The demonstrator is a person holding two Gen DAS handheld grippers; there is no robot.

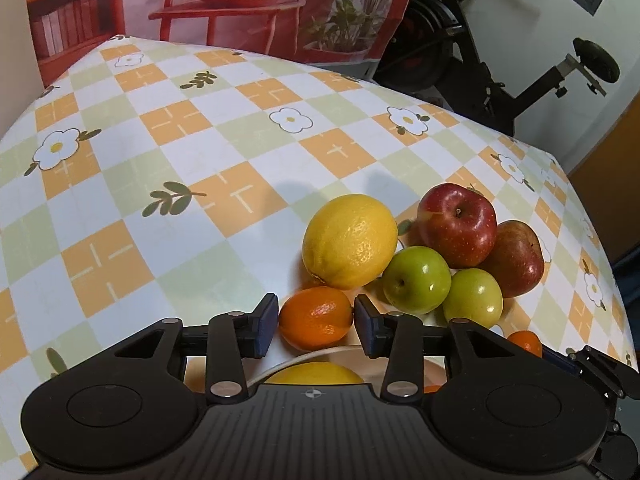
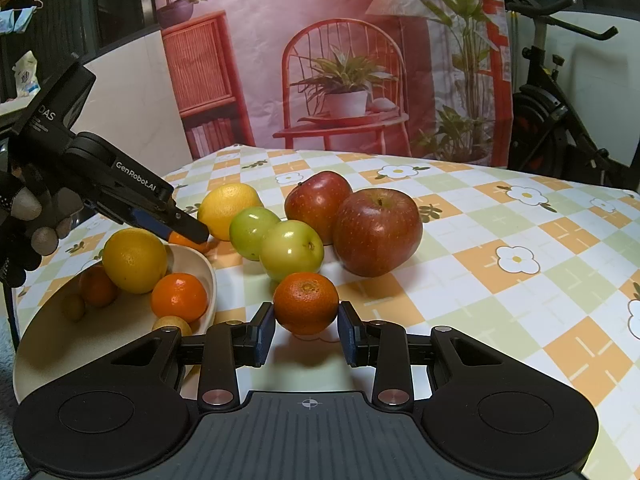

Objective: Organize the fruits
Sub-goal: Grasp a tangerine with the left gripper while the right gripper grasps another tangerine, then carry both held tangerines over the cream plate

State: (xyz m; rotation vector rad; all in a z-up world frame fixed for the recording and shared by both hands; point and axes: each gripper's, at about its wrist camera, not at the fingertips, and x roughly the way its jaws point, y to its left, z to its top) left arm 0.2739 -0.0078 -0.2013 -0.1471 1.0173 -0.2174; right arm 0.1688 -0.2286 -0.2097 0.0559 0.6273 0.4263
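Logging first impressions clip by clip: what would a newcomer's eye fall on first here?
Probably the two tangerines framed by tongs: the right tongs bracket one tangerine on the checkered tablecloth, while the left tongs bracket another tangerine near the cream bowl. Behind sit red apples and green apples.

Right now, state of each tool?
Left tool: closed on a small orange beside the lemon.
Right tool: jaws around another orange; contact cannot be told.
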